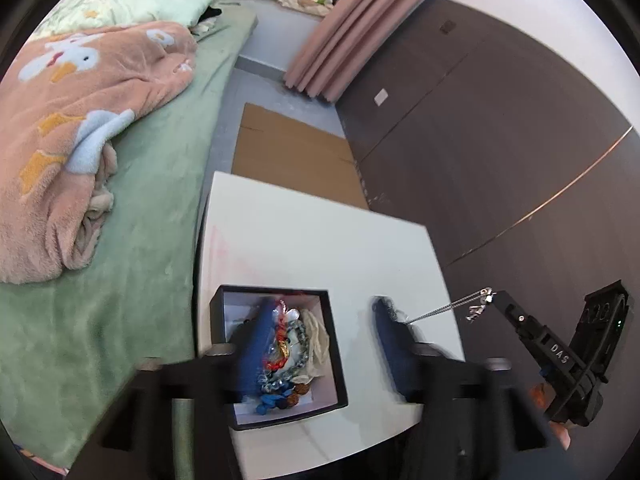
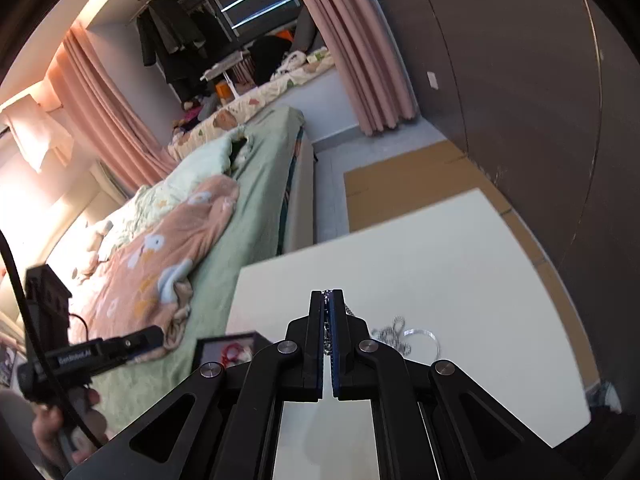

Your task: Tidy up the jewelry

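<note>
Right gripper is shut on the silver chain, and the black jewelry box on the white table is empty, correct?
Not quite. The right gripper is shut on the silver chain, but the black jewelry box on the white table is not empty: the left wrist view shows beaded bracelets and other pieces piled inside it.

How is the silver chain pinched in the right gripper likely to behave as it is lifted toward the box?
The silver chain is probably floppy: it trails from the shut right gripper. Likely light, its links look fine. It may snag on beads in the box.
</note>
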